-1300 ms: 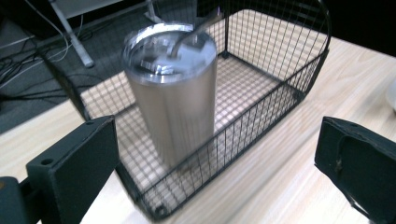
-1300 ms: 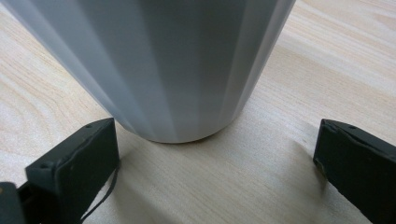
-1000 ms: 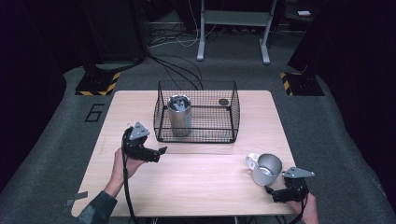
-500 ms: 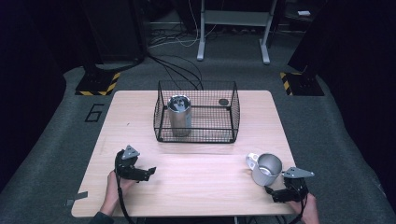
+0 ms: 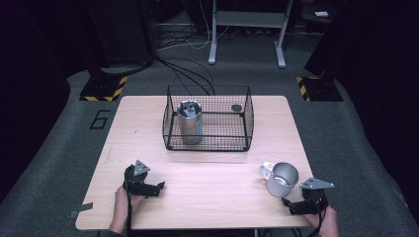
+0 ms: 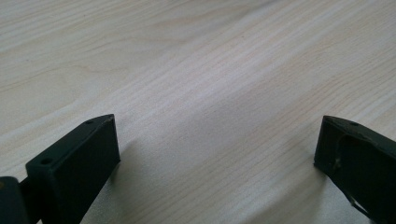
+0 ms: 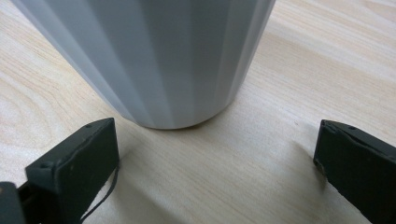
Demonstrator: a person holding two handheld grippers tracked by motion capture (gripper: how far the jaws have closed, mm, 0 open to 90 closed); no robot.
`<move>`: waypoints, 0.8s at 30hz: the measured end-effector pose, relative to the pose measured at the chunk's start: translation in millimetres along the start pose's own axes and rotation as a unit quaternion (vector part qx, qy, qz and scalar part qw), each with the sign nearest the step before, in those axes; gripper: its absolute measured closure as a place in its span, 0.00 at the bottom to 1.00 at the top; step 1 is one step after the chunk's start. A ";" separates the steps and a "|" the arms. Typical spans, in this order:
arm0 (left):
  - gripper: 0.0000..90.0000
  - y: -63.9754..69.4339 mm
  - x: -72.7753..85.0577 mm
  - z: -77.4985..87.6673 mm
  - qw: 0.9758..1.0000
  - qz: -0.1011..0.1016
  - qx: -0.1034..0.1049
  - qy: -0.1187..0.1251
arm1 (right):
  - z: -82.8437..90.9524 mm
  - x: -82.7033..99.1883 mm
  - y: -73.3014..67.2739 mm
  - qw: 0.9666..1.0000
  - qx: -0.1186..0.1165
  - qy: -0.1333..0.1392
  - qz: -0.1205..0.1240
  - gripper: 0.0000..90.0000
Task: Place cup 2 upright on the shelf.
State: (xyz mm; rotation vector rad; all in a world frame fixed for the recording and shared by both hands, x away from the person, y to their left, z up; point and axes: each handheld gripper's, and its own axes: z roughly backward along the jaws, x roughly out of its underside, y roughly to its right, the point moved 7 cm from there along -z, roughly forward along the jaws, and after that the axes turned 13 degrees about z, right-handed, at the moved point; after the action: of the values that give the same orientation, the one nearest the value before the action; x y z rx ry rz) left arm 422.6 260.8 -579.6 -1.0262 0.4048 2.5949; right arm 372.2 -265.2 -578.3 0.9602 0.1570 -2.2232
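Note:
A black wire basket (image 5: 207, 118) stands at the back middle of the wooden table (image 5: 207, 197). Inside it a steel canister (image 5: 189, 121) stands upright at the left, and a small dark disc (image 5: 236, 107) lies at the back right. A grey mug (image 5: 281, 178) with a white handle stands near the front right; its ribbed wall (image 7: 154, 56) rises just beyond my right jaws. My right gripper (image 5: 292, 206) rests open by the front edge, just short of the mug. My left gripper (image 5: 157, 189) lies open on bare wood at the front left, nothing between its jaws.
The table stands on grey carpet with a number 6 (image 5: 100, 119) marked at the left. Cables (image 5: 188, 69) and a metal stand (image 5: 247, 34) lie behind the table. Hazard-striped plates (image 5: 104, 89) sit at both back corners.
My left gripper has drawn back from beside the basket toward the front left edge and come down onto the table. The right gripper and mug have stayed put.

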 end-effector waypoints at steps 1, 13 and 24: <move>0.00 0.0 0.0 0.0 1.000 0.000 0.000 0.000 | 0.5 0.3 0.1 1.000 0.002 -0.002 -0.002 0.00; 0.00 1.5 -1.0 -2.2 1.000 0.012 -0.008 0.005 | 23.1 -14.0 -6.9 0.998 0.006 0.036 -0.044 0.00; 0.00 2.1 -1.3 -2.6 1.000 0.017 -0.009 0.006 | 34.7 -43.0 -14.6 0.997 0.013 0.056 -0.045 0.00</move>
State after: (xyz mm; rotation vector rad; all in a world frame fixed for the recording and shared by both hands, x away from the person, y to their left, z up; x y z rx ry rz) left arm 424.2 257.7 -580.2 -1.0502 0.4049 2.6283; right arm 362.9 -243.0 -526.5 1.1118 0.2260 -2.2588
